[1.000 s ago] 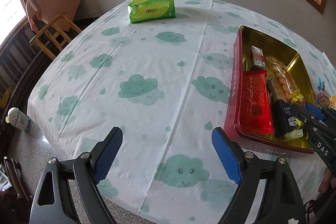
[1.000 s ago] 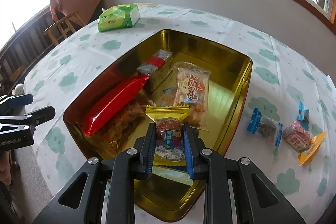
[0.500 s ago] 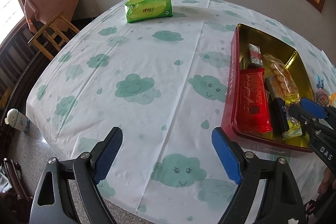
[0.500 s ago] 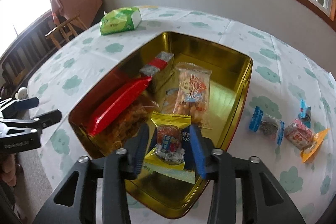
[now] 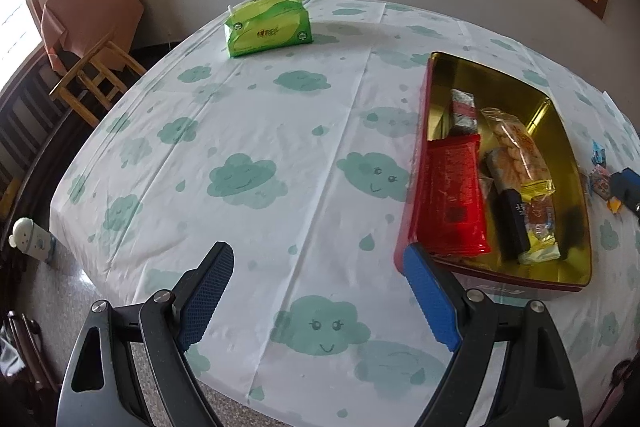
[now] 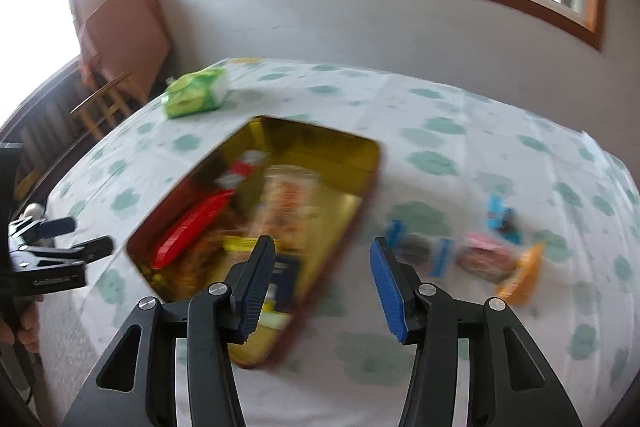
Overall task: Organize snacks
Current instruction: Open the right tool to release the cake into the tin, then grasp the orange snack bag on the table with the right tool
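A red tin with a gold inside (image 5: 423, 131) stands on the cloud-print tablecloth and holds several wrapped snacks. Among them are a long red packet (image 5: 454, 195) and a yellow-wrapped snack (image 5: 538, 223) near its front end. My left gripper (image 5: 318, 259) is open and empty above the cloth, left of the tin. The right wrist view is blurred. There my right gripper (image 6: 322, 247) is above the tin's (image 6: 372, 163) near right corner, its jaws opening with nothing between them. Several loose snacks (image 6: 484, 255) lie on the cloth to the tin's right.
A green tissue pack (image 5: 268, 27) lies at the table's far side. A wooden chair (image 5: 96, 75) draped with cloth stands beyond the left edge. A white bottle (image 5: 30, 239) stands on the floor by the near left edge.
My right gripper let go of the yellow-wrapped snack, which now lies in the tin. It opened, rose and drew back to the right. My left gripper stayed open and still.
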Motion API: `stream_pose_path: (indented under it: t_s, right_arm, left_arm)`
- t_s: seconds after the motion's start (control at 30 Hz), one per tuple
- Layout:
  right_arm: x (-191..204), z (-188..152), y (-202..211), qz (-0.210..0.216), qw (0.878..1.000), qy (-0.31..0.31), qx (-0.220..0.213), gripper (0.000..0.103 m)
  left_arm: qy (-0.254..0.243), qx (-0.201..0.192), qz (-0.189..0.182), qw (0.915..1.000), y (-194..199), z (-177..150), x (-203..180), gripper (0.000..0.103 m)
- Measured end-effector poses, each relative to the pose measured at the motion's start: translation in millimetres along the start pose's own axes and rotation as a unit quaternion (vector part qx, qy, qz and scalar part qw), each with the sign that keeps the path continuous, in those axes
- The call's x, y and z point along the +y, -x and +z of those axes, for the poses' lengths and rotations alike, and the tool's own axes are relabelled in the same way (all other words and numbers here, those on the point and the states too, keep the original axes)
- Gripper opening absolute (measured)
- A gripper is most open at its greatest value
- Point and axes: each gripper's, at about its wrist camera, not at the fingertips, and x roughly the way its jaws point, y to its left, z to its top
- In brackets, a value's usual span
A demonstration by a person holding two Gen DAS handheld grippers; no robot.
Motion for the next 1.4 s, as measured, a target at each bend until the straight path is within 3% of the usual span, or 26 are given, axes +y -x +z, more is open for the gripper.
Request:
stream_pose_path:
  t_s: [0.23,0.43,0.77,1.07,1.2,1.4]
  right_arm:
    - [-78,-7,2,-0.071,0.995,-0.064,0.007,0.051]
    - [-125,-14,-6,-0.082,0.989,-0.118,0.022,0.051]
    - [-154,-21,-34,-0.117,0.984,-0.127,0.042,0.051]
    - [-173,-30,-51,-0.117,0.984,-0.125,0.049,0.050]
    - [-172,-30,-60,-0.108,0.986,-0.114,0.047,0.036]
    - [-168,-34,-58,-0.117,0.988,-0.091,0.040,0.033]
  left_arm:
    - [-0.015,-0.004,-0.002,0.9999,4,4,-14,0.085]
    - [-0.029,-0.004,-0.006,0.9995,5,9,-30,0.085]
    - [-0.058,-0.011,-0.014,0.9982,11,20,-62,0.085]
    - [-0.097,-0.017,-0.037,0.9944,15,33,-109,0.085]
    - [-0.120,-0.021,-0.049,0.9914,18,36,-135,0.085]
    - [-0.152,-0.020,-0.071,0.9856,18,35,-176,0.085]
